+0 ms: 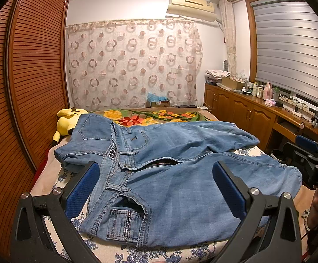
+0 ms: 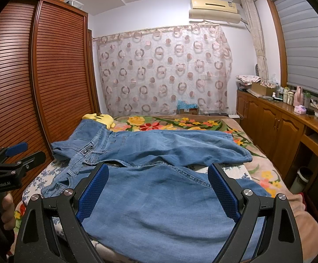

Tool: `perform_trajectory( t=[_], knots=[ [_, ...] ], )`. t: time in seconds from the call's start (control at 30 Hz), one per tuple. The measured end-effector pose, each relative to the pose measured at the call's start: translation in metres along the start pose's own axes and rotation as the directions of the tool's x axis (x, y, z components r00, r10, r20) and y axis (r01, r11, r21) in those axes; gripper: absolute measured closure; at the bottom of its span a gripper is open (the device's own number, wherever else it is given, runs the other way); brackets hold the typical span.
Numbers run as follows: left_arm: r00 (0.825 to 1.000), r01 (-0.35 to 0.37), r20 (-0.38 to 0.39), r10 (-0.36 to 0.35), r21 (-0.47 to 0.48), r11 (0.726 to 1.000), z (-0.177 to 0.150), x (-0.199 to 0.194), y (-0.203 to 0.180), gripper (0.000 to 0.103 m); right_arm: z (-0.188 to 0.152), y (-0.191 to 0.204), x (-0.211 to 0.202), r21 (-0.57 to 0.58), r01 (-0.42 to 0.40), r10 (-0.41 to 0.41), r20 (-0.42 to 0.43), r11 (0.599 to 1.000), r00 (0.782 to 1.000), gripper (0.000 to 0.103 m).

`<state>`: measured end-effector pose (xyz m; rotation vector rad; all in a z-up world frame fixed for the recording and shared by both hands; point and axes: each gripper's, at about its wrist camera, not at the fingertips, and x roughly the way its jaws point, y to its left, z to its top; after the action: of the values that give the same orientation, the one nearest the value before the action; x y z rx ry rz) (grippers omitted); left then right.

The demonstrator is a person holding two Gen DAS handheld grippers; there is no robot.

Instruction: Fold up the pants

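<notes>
One pants [image 1: 181, 175] on bed [image 2: 257, 164]; two tongs, left tongs [image 1: 155, 183], right tongs [image 2: 158, 185], both agape.

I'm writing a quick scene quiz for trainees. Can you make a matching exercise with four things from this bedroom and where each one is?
Things:
1. jeans
2. yellow plush toy
3. air conditioner
4. bottles

Places:
A. high on the far wall
B. on the wooden cabinet top under the window
C. spread on the bed, nearest the tools
D. beside the wardrobe, at the bed's left edge

Pairs: 1-C, 2-D, 3-A, 4-B
</notes>
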<state>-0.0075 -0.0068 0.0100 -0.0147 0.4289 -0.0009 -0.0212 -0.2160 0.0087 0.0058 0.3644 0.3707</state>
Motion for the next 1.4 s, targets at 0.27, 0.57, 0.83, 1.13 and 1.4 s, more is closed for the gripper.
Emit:
perform_trajectory(
  t=[0.27, 0.57, 0.83, 1.13, 1.4],
  knots=[
    [1.000, 0.001, 0.001, -0.001, 0.000, 1.000, 0.000, 0.000, 0.000, 0.000, 0.000, 0.001, 0.000, 0.002, 0.000, 0.000, 0.000, 1.000, 1.000, 0.010],
    [1.000, 0.000, 0.002, 0.000, -0.001, 1.000, 0.000, 0.000, 0.000, 0.000, -0.001, 0.001, 0.000, -0.001, -0.004, 0.004, 0.003, 1.000, 1.000, 0.010],
    [1.000, 0.001, 0.002, -0.001, -0.001, 1.000, -0.001, 0.000, 0.000, 0.000, -0.001, 0.001, 0.000, -0.001, -0.004, 0.004, 0.004, 1.000, 1.000, 0.010],
    [1.000, -0.002, -0.027, 0.002, -0.011, 1.000, -0.003, 0.005, 0.000, 0.000, -0.005, -0.001, 0.008, -0.009, -0.021, 0.021, -0.026, 1.000, 0.999, 0.010],
    [0.995, -0.044, -0.086, 0.043, -0.016, 0.999, -0.021, 0.030, 0.024, 0.000, -0.010, -0.013, 0.022, -0.012, -0.017, 0.016, -0.077, 1.000, 0.997, 0.010]
  ],
)
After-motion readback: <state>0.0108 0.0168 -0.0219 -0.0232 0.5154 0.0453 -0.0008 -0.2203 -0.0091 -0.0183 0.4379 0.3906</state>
